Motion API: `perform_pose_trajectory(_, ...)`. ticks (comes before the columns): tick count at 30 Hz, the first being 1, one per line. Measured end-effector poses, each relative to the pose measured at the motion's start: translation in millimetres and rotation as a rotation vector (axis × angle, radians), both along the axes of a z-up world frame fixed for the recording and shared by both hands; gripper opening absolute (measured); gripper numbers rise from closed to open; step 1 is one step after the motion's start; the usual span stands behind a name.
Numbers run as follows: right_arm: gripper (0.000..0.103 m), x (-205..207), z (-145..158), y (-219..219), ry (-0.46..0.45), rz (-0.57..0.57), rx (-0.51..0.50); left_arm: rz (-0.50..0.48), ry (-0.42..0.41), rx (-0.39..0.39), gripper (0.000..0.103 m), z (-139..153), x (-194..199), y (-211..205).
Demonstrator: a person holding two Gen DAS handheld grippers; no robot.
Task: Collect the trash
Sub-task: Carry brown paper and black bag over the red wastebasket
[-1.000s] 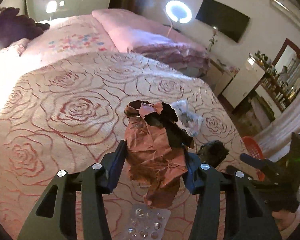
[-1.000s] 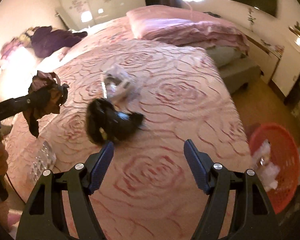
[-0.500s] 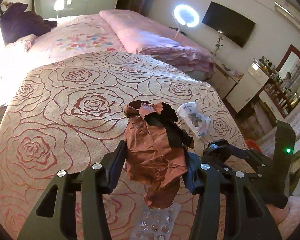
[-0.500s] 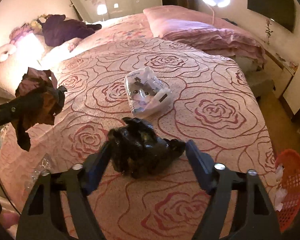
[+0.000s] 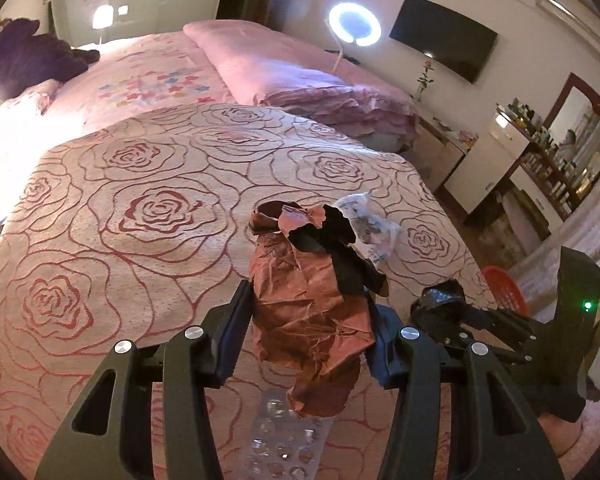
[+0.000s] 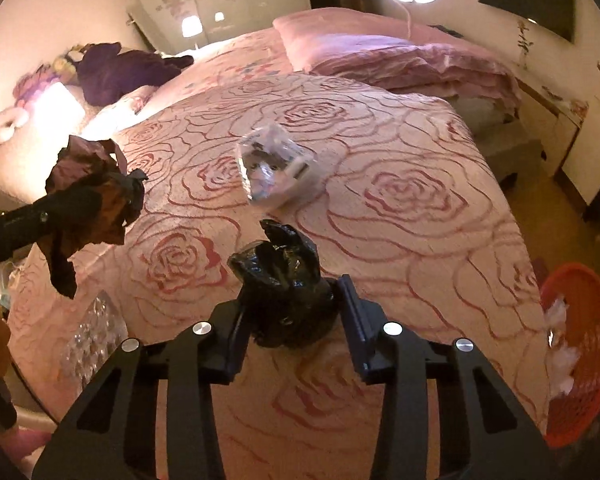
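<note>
The left gripper (image 5: 308,320) is clamped on a crumpled brown paper wad with a black scrap (image 5: 312,300), holding it above the bed with the pink rose-patterned bedspread (image 5: 140,208). The right gripper (image 6: 294,308) has a crumpled black plastic bag (image 6: 284,288) between its fingers, and its jaws are closing around it; the bag bulges against both pads just above the bedspread. Beyond the bag, a clear plastic packet with white pieces inside (image 6: 276,168) lies on the bedspread, a little apart from it. A clear blister sheet (image 5: 284,436) lies at the bed's near edge, below the paper wad. Off the bed's right side, an orange plastic basket (image 6: 580,360) sits on the floor with white scraps of trash in it.
</note>
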State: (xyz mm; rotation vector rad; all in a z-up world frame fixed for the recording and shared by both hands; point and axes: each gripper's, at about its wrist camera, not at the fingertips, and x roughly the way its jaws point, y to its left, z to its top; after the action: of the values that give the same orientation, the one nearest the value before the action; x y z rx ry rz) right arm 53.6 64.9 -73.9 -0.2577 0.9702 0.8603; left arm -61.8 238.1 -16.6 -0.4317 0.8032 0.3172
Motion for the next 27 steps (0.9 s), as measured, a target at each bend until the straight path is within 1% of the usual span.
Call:
perform_pose_trajectory(7,0.04,-2.8,7.9,-38.1,-0.028,-0.068,0.009,-0.07,0.006,0.007,0.048,1.1,12.5,-26.2)
perform_pose_trajectory(12,0.04,1.3,8.9,-69.2,-0.017,-0.137,0.02,-0.123,0.013,0.009,0.048,0.2,22.6,-46.2)
perform_pose_trajectory(20,0.04,8.8,2.0,-111.5,0.001,-0.239,0.022,-0.209,0.03,0.02,0.048,-4.5,38.9,-75.3)
perform_pose_trajectory(27,0.04,12.4,2.3,-134.3,-0.001,-0.292,0.033,-0.254,0.046,0.039,0.048,-7.3,51.6,-95.6)
